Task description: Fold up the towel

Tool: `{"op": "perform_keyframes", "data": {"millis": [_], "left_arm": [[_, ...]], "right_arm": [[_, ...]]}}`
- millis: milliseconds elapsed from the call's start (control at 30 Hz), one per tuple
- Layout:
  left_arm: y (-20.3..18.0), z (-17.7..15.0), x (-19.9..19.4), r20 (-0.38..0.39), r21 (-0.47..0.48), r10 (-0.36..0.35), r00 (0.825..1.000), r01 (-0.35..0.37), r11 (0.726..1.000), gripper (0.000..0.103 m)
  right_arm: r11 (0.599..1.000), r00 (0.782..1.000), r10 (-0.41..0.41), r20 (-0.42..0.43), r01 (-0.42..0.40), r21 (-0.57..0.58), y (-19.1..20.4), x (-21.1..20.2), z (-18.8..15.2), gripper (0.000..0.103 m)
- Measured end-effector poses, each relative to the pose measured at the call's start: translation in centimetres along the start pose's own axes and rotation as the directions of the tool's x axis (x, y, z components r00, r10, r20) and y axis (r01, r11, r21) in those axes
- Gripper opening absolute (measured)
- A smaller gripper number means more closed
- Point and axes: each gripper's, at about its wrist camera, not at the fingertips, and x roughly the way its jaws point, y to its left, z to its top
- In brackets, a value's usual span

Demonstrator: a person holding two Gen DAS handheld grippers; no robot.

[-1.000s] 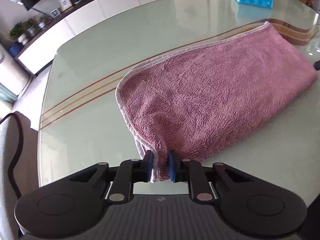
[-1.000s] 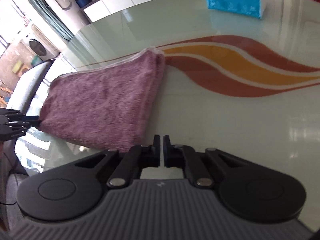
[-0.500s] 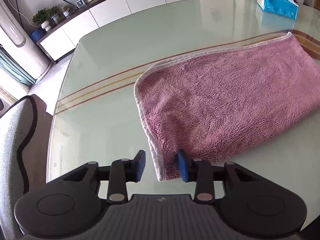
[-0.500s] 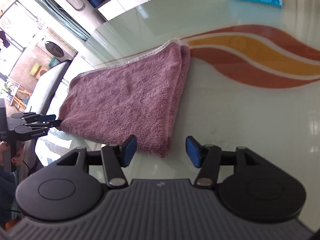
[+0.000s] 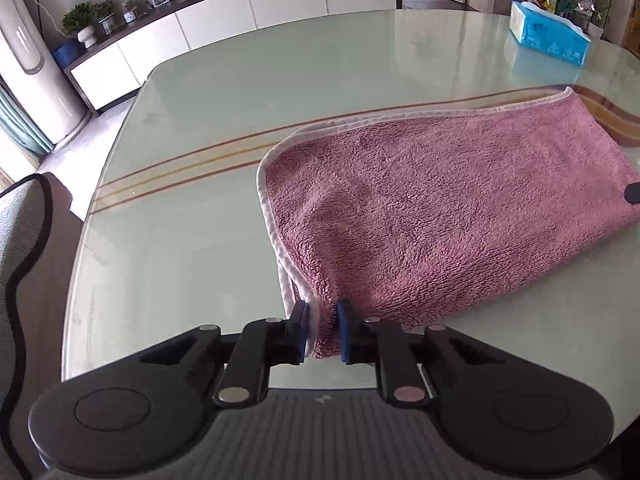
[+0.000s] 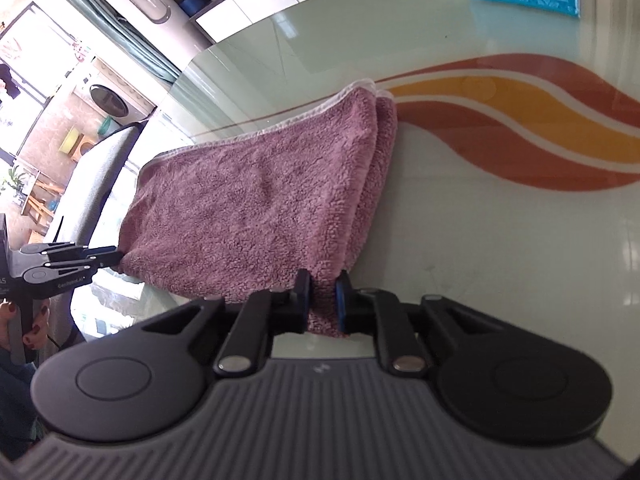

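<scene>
A pink towel (image 5: 440, 208) with a white hem lies folded on the glass table (image 5: 240, 92). My left gripper (image 5: 322, 330) is shut on the towel's near left corner. The right wrist view has the same towel (image 6: 256, 208), lying in several layers. My right gripper (image 6: 322, 304) is shut on its near right corner. The left gripper (image 6: 116, 258) also shows there at the far left, pinching the other near corner. A dark tip of the right gripper (image 5: 633, 193) peeks in at the right edge of the left wrist view.
A blue tissue box (image 5: 548, 34) stands at the table's far right. A grey chair (image 5: 20, 248) sits against the left table edge. White cabinets (image 5: 248, 12) with plants line the far wall. A hand (image 6: 28, 320) holds the left gripper's handle.
Half a second ago both grippers stood open around the towel's near corners. Both have now shut on those corners, and the corners sit slightly raised.
</scene>
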Motion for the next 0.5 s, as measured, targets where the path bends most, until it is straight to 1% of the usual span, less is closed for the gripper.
{"op": "perform_keyframes", "data": {"millis": [200,300,433,500], "left_arm": [[-1.7,0.4,0.1,-0.005,-0.057,-0.103,0.995,0.102,0.993,0.016],[-3.9,0.6,0.1,-0.003,-0.055,-0.146,0.989,0.146,0.988,0.016],[-7.0,0.9,0.1,-0.006,-0.04,-0.2,0.98,0.2,0.979,0.016],[-8.2,1.0,0.1,-0.009,-0.038,-0.219,0.976,0.218,0.975,0.018]], "right_arm": [[0.999,0.999,-0.032,0.008,0.032,-0.004,-2.2,-2.3,-0.2,0.011],[0.999,0.999,-0.049,0.013,0.049,-0.007,-3.3,-3.4,-0.3,0.011],[0.997,0.996,-0.083,0.015,0.083,0.002,-5.8,-5.9,-0.8,0.011],[0.995,0.995,-0.1,0.015,0.099,0.01,-7.0,-6.8,-1.1,0.011]]}}
